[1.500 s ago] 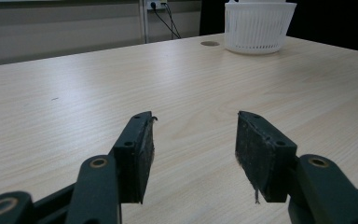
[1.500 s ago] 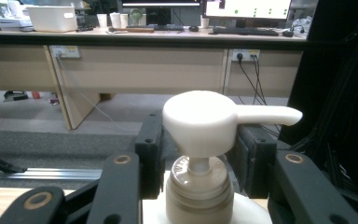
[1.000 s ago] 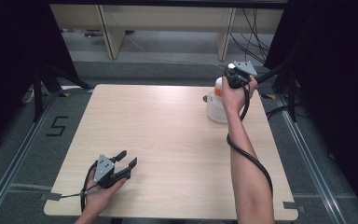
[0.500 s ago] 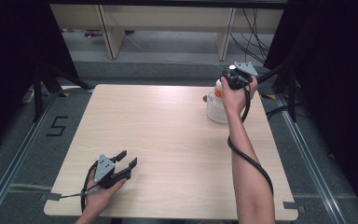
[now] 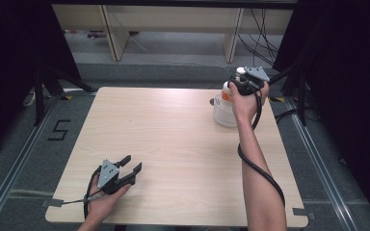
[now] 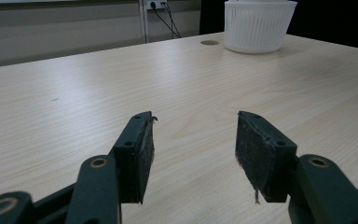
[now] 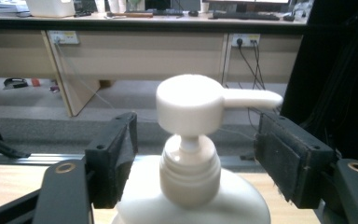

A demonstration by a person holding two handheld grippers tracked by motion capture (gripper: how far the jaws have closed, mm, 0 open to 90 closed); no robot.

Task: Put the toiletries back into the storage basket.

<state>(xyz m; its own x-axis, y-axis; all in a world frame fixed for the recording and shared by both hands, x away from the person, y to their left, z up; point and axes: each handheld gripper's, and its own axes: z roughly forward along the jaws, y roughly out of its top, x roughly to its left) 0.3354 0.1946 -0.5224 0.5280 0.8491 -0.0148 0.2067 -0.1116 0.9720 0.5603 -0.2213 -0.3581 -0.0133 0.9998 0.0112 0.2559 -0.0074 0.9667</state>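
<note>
Near the table's (image 5: pixel 173 144) far right corner, the bottle (image 7: pixel 191 154) stands in a basket (image 5: pixel 221 115); its orange label is unreadable. The right gripper (image 7: pixel 196 154) gapes around its neck; the left gripper (image 6: pixel 193 149) gapes empty.

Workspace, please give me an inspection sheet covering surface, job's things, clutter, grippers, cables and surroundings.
Surface: pale wooden table, a round hole near the far right.
Job's things: white pump bottle standing in a white ribbed basket at the far right.
Clutter: nothing seen.
Grippers: right hand-held gripper open, jaws either side of the bottle's neck, not touching; left hand-held gripper open, low over the near left of the table.
Cables: black cable along the right forearm.
Surroundings: grey floor with a taped 5, desks behind.
</note>
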